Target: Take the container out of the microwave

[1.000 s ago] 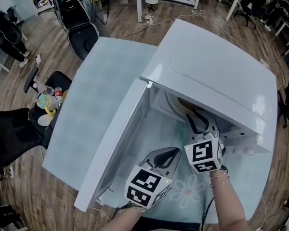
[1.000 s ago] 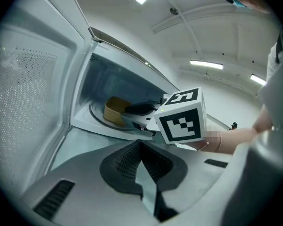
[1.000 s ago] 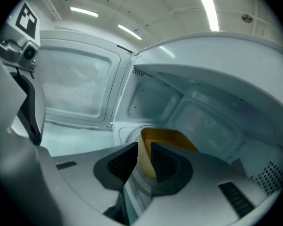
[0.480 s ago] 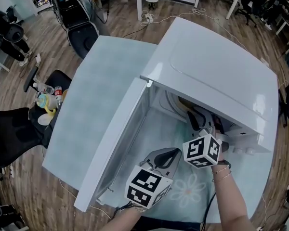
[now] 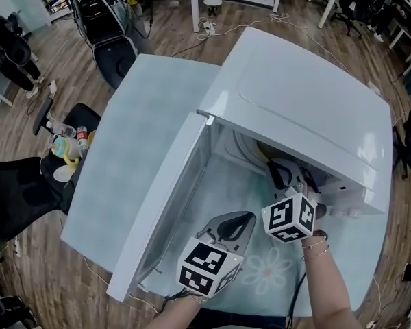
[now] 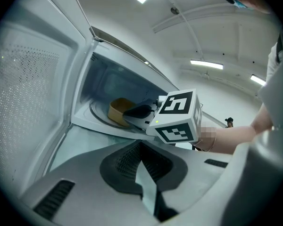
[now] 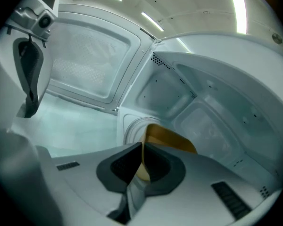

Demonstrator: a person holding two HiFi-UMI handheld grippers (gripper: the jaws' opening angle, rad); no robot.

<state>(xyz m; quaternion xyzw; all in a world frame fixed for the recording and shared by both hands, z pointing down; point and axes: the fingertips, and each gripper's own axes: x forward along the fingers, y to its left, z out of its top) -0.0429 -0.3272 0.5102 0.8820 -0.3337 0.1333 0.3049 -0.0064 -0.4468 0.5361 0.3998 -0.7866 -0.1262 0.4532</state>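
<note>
Container (image 7: 172, 138) rim in R gripper (image 7: 142, 150), door (image 5: 157, 204) wide open

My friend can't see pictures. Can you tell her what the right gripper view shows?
The right gripper has its jaws closed on the rim of a yellow container sitting inside the white microwave. The microwave door is swung open on the left, and the left gripper shows at the far left edge.

There is one microwave (image 5: 308, 94) with one open door (image 5: 157, 197), one yellow container (image 7: 174, 138) inside it, and two grippers: left gripper (image 6: 141, 145) and right gripper (image 7: 143, 147).
</note>
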